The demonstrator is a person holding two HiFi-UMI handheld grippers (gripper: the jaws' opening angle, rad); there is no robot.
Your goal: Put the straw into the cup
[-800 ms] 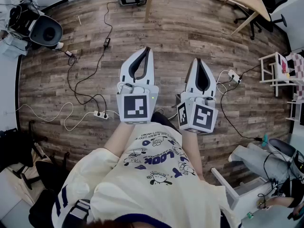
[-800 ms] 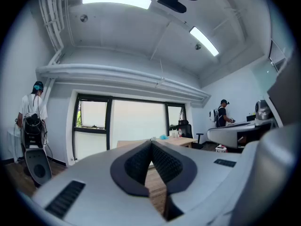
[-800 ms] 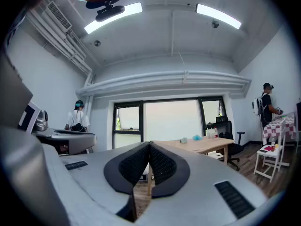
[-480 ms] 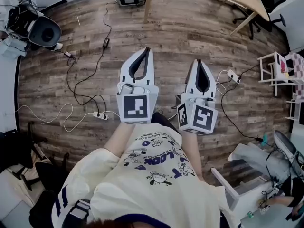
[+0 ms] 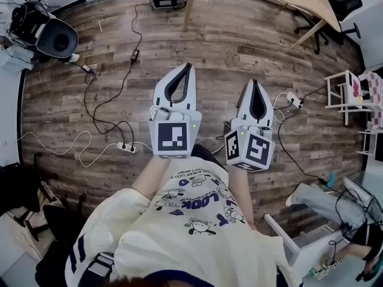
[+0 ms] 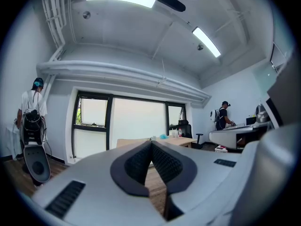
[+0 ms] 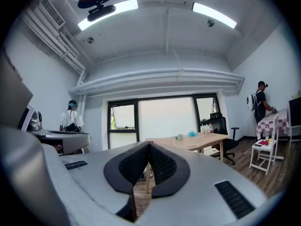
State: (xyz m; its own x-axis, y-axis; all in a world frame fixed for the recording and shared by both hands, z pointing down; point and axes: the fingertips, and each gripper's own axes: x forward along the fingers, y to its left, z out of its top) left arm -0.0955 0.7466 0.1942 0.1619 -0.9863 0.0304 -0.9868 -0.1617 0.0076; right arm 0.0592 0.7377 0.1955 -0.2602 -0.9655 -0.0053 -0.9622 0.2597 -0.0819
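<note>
Left gripper point(image 5: 188, 67) and right gripper point(image 5: 256, 82): both closed, both empty.
The 2 grippers point level above the wooden floor point(image 5: 239, 34), pad tips meeting with nothing between them. No straw or cup shows in any view; small items on the wooden table point(image 7: 197, 140) ahead are too small to name. A straw likely handles as light, thin-walled and crushable: grip it mid-length with gentle pressure.
</note>
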